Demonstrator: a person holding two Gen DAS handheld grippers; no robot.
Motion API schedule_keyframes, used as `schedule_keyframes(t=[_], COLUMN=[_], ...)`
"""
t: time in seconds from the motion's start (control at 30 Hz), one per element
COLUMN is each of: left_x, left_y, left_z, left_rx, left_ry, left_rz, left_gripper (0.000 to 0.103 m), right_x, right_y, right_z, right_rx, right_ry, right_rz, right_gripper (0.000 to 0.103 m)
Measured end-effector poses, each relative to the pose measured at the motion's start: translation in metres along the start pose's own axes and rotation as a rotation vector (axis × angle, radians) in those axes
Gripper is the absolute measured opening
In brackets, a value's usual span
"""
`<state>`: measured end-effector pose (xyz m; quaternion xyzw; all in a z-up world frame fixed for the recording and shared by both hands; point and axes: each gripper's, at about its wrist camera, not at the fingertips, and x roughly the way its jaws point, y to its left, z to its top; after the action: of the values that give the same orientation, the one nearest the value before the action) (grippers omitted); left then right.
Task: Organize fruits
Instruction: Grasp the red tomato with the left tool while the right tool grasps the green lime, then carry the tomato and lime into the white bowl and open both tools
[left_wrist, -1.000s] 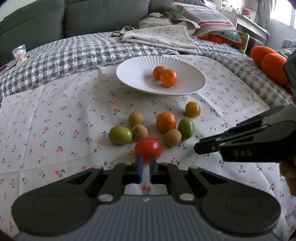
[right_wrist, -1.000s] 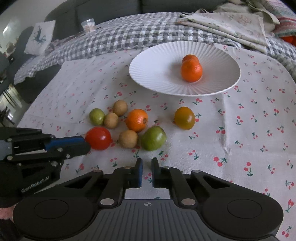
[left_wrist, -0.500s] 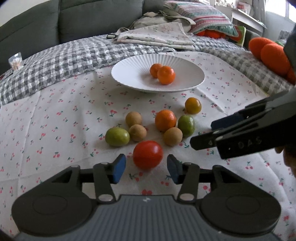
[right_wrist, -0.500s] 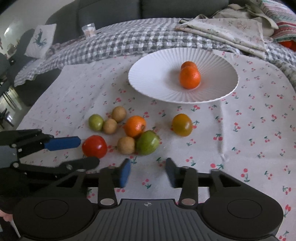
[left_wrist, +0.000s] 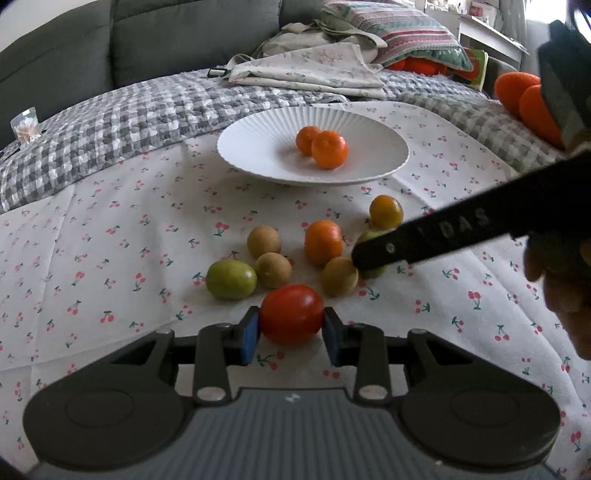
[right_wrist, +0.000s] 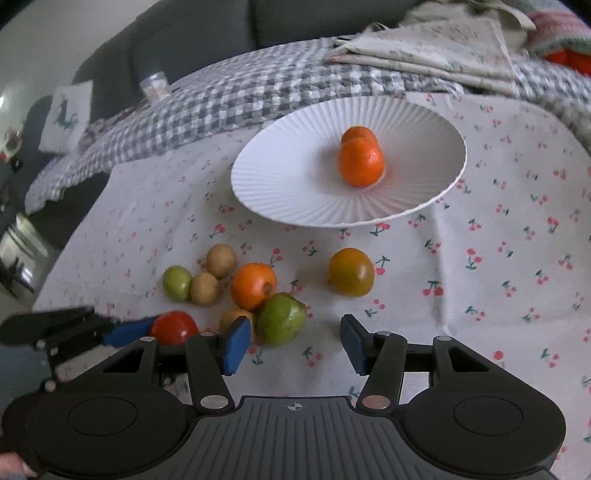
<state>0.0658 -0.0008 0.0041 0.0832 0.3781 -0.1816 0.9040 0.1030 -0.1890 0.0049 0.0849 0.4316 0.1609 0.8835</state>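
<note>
left wrist: left tool around tomato

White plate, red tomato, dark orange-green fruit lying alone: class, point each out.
White plate (right_wrist: 280, 184), right wrist view, bare ribbed inside.
Red tomato (left_wrist: 291, 314), left wrist view, middle of its skin.
Dark orange-green fruit (right_wrist: 351, 272), right wrist view, its top.

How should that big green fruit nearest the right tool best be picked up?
Grip the green fruit across its widest middle. Come from above and its open right side: the orange and a brown fruit crowd its left. The right tool is opening, nothing between its pads.
</note>
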Motion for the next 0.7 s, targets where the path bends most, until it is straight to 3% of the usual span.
schedule_keyframes(t=[0.17, 0.2, 0.23, 0.27, 0.7], left_x=[-0.008, -0.008, -0.007, -0.007, -0.024], left_y=[0.006, 0.006, 0.007, 0.008, 0.019], left_z=[0.001, 0.001, 0.001, 0.001, 0.007], left_rx=[-0.025, -0.026, -0.029, -0.032, -0.084], left_ry=[-0.011, -0.011, -0.011, -0.011, -0.062], left_rz=[-0.006, -0.003, 0.001, 0.003, 0.006], left_gripper=[0.034, 0.034, 0.034, 0.034, 0.034], right_x=[0.008, 0.010, 0.010, 0.010, -0.013], right_y=[-0.005, -0.005, -0.003, -0.002, 0.007], right_z=[0.006, 0.007, 0.007, 0.007, 0.011], right_rx=[0.052, 0.049, 0.039, 0.031, 0.007], right_ry=[-0.013, -0.017, -0.020, -0.021, -0.044], right_rz=[0.048, 0.053, 0.053, 0.056, 0.051], right_gripper=[0.053, 0.049, 0.034, 0.027, 0.026])
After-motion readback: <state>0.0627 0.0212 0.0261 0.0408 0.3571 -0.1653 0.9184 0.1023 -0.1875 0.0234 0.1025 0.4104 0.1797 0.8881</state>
